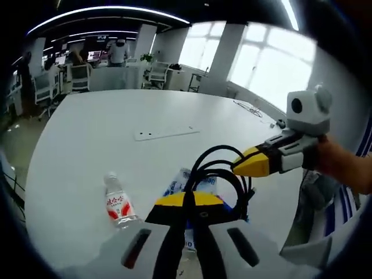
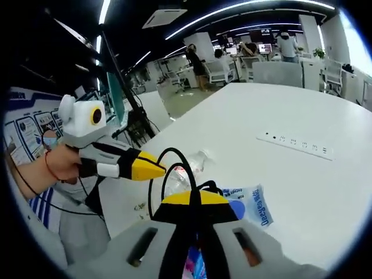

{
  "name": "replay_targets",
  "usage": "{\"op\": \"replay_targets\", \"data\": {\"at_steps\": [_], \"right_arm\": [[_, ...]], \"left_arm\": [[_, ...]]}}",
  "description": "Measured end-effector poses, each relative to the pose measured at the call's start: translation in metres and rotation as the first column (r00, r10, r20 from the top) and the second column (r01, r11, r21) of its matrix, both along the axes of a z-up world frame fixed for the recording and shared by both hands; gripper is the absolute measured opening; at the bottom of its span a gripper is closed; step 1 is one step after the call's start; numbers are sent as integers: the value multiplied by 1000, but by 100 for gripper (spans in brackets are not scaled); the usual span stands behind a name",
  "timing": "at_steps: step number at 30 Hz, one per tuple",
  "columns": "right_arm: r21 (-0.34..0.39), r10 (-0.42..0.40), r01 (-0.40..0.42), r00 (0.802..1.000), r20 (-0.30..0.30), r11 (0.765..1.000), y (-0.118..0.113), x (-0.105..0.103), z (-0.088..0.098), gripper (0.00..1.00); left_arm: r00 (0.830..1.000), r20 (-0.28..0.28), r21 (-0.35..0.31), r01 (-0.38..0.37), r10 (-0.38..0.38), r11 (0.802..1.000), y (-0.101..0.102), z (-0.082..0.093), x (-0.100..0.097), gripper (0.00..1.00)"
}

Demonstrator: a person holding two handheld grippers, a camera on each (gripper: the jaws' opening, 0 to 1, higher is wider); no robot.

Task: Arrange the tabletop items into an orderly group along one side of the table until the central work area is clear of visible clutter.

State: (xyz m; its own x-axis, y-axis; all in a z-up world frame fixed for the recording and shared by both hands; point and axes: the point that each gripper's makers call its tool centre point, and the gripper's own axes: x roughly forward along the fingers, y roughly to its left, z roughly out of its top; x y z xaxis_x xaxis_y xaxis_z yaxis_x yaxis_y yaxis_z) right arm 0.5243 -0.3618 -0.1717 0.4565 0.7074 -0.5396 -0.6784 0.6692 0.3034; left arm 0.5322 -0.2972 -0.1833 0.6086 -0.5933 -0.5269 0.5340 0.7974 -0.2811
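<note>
A black cable [image 1: 224,174] loops above the white table [image 1: 87,139], and both grippers pinch it. My left gripper [image 1: 189,200] has its yellow tips shut on the lower part of the loop. Coming in from the right, my right gripper [image 1: 237,167] is shut on the loop's upper end. In the right gripper view the right gripper [image 2: 195,200] grips the cable [image 2: 152,192], and the left gripper [image 2: 163,168] holds its other end. A clear water bottle [image 1: 119,204] [image 2: 187,168] lies on the table, with a blue-and-white packet [image 1: 181,183] [image 2: 253,206] beside it under the cable.
A flat white socket panel [image 1: 165,133] [image 2: 296,145] is set into the table's middle. A person's hands [image 1: 343,165] [image 2: 55,165] hold the grippers at the table's near edge. Office chairs [image 1: 78,75] and desks stand beyond the far edge.
</note>
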Motion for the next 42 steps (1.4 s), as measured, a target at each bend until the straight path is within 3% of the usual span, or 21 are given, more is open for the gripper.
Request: {"op": "replay_targets", "data": {"at_steps": [8,21,29,42], "right_arm": [[-2,-44,44,999,27,999,-35,-13,15,0],[-17,-154,155,986,57,988,-115,-32,32,0],[-32,-221,223,974,57,974,-165,-44,30,0],[-53,-297,299,954,28,953,-230,-59,11,0]], "left_arm": [[999,22,-13,44,-44,999,-35,16,-10,0],[983,56,-15,174,-173,985,-119,34,-24,0],[971,47,-19,237,-236,971,-163,31,-34,0],[946,21,1,323,-323,946,-233,13,-51,0]]}}
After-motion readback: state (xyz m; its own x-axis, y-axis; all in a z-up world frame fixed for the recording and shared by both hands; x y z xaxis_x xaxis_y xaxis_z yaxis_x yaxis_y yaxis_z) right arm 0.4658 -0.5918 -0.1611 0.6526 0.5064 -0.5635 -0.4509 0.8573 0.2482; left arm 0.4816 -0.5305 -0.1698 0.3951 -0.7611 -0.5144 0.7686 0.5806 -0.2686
